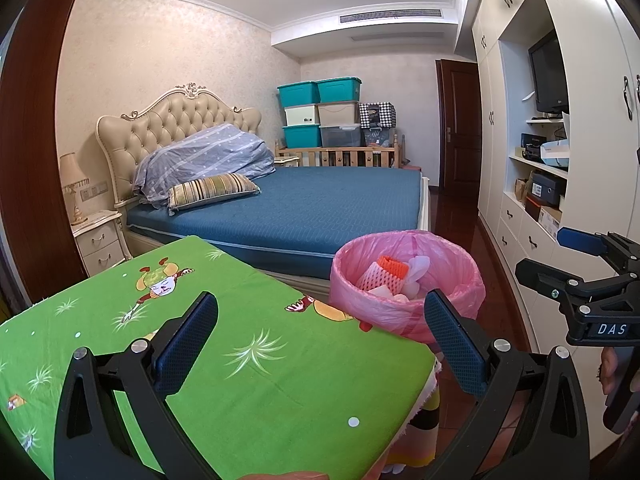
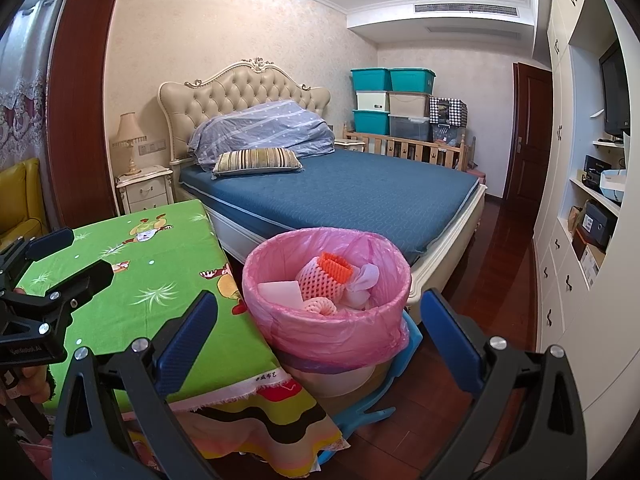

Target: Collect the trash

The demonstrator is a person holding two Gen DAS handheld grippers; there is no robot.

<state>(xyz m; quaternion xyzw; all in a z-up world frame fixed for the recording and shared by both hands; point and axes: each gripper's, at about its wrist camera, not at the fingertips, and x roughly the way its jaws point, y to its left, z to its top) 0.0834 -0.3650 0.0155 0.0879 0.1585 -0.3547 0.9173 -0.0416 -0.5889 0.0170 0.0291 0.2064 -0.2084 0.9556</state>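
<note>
While both claws gape empty, the upright bin [image 2: 326,320] holds a tilted foam sleeve [image 2: 326,276].

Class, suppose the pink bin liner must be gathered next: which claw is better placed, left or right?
Probably right. The right claw opens squarely before the pink-lined bin; the left claw hovers over the green table.

My trash bin [image 2: 326,320] stands upright on the floor, just beside the table's corner, lined with a pink plastic bag [image 1: 404,312] folded over its rim. Inside lie a pink foam fruit net [image 2: 320,282], an orange net [image 2: 337,267], white scraps.
</note>
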